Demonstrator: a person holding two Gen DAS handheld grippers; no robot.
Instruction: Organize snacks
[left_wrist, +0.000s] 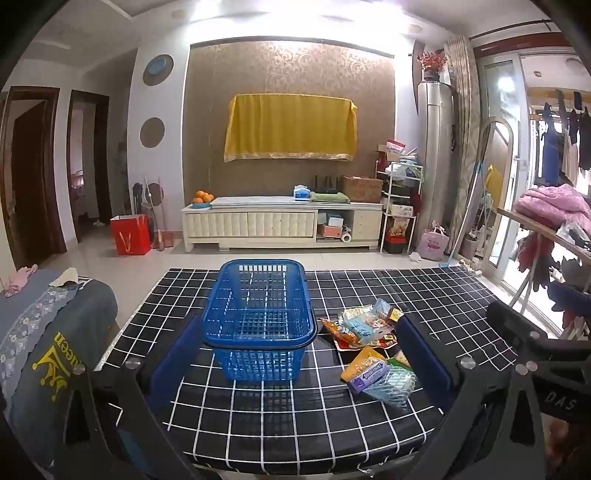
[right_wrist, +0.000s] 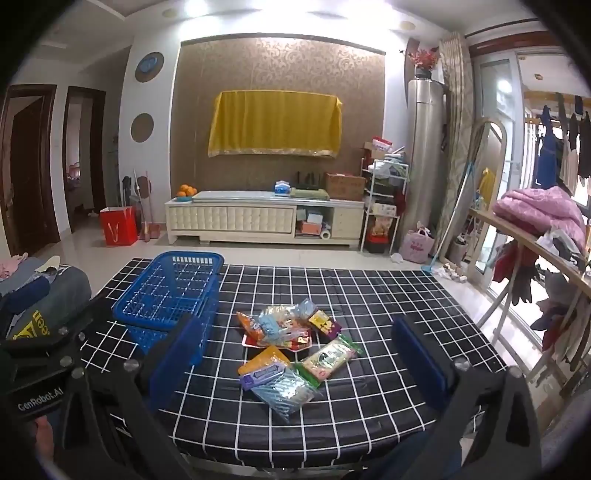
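Both grippers: black frames, silver screws, blue padded fingers (left_wrist: 173, 354) (white lettering on the bodies).

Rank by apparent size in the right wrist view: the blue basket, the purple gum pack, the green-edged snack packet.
1. blue basket, clearly largest.
2. green-edged snack packet.
3. purple gum pack, looks somewhat smaller, though partly overlapped by other packets, so unsure.

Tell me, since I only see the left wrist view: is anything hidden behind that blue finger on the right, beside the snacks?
Observer: Yes. The right wrist view shows a green and white packet lying flat at the right edge of the snack pile.
Operator: And the other gripper, is it holding something?
Observer: No. The right gripper is wide open and empty, pointing at the snacks without touching them.
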